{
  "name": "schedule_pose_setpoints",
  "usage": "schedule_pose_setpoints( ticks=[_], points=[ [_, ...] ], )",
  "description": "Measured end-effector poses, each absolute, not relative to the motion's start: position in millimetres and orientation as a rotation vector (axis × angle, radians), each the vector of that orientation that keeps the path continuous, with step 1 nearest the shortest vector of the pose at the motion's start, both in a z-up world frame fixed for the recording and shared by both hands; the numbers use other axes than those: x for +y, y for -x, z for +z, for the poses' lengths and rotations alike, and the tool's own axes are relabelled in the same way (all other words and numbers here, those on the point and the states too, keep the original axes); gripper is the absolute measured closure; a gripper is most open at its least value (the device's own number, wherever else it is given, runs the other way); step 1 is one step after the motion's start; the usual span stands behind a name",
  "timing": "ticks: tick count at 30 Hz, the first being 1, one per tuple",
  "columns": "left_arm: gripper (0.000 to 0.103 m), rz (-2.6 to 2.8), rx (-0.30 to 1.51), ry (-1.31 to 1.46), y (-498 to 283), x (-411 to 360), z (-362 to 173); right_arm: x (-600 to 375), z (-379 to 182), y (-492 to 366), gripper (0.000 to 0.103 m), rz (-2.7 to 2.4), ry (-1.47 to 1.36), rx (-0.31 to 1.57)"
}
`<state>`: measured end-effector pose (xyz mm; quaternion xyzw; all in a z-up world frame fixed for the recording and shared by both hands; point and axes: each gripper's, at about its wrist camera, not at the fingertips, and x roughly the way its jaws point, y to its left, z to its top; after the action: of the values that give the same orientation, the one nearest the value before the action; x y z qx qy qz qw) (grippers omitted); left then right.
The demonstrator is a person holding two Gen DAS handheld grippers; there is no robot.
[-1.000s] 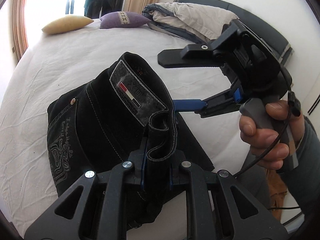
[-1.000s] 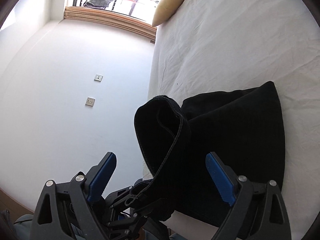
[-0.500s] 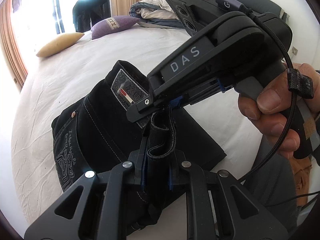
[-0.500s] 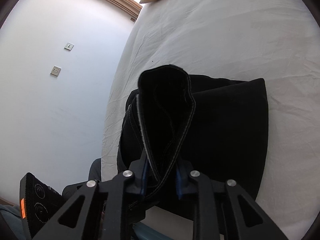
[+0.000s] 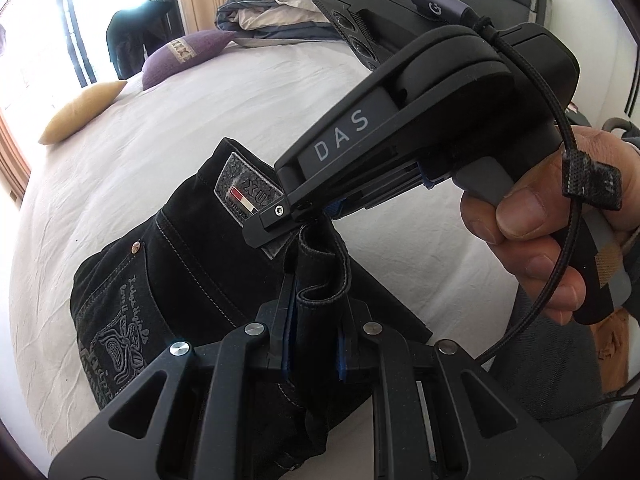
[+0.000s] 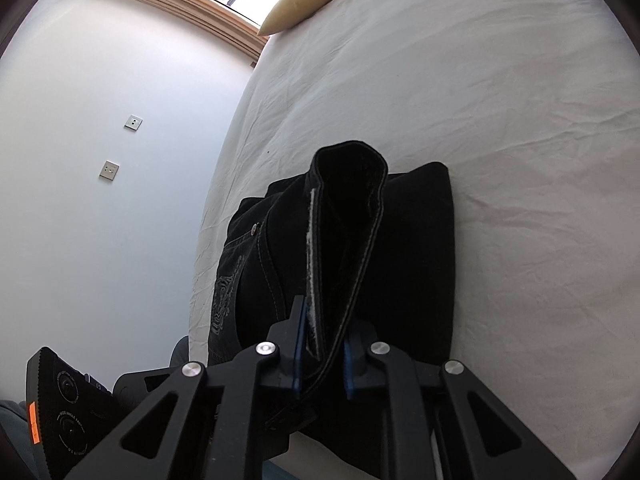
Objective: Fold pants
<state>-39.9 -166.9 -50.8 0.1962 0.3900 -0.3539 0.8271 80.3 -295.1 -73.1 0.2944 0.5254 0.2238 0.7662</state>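
Observation:
Black pants (image 5: 168,280) lie folded on the white bed, with a grey waistband patch (image 5: 244,188) and an embroidered back pocket (image 5: 116,336). My left gripper (image 5: 314,340) is shut on a bunched fold of the waistband. My right gripper (image 5: 304,220) reaches in from the right, held by a hand, and is shut on the same waistband just above the left one. In the right wrist view the right gripper (image 6: 322,356) pinches the raised waistband loop (image 6: 344,232) above the folded pants (image 6: 416,264).
The white bed sheet (image 5: 168,120) spreads around the pants. A yellow cushion (image 5: 80,114), a purple cushion (image 5: 184,50) and a heap of bedding (image 5: 272,12) lie at the far end. A white wall with two sockets (image 6: 120,144) borders the bed's left edge.
The right gripper was open beside the waistband a second ago; it moved in and shut on it. The left gripper has kept its hold.

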Motion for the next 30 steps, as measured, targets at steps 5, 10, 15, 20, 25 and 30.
schedule_pose_setpoints(
  ticks=[5, 10, 15, 20, 25, 30],
  points=[
    [0.089, -0.762, 0.863, -0.48, 36, -180, -80, -314, -112, -77, 0.086, 0.475, -0.731, 1.147],
    [0.079, -0.787, 0.927, -0.452, 32, -170, -96, -320, -144, -76, 0.082, 0.505, -0.885, 1.15],
    [0.046, -0.886, 0.981, -0.245, 34, -119, -64, -321, -134, -74, 0.063, 0.471, -0.884, 1.156],
    [0.045, -0.816, 0.934, -0.076, 10, -49, -34, -333, -93, -60, 0.04, 0.395, -0.852, 1.077],
    [0.045, -0.773, 0.953, 0.053, -35, -2, -41, -295, -77, -54, 0.04, 0.651, -0.875, 1.043],
    [0.045, -0.795, 0.984, 0.089, -80, -4, -38, -295, -142, -48, 0.089, 0.551, -0.973, 1.217]
  ],
)
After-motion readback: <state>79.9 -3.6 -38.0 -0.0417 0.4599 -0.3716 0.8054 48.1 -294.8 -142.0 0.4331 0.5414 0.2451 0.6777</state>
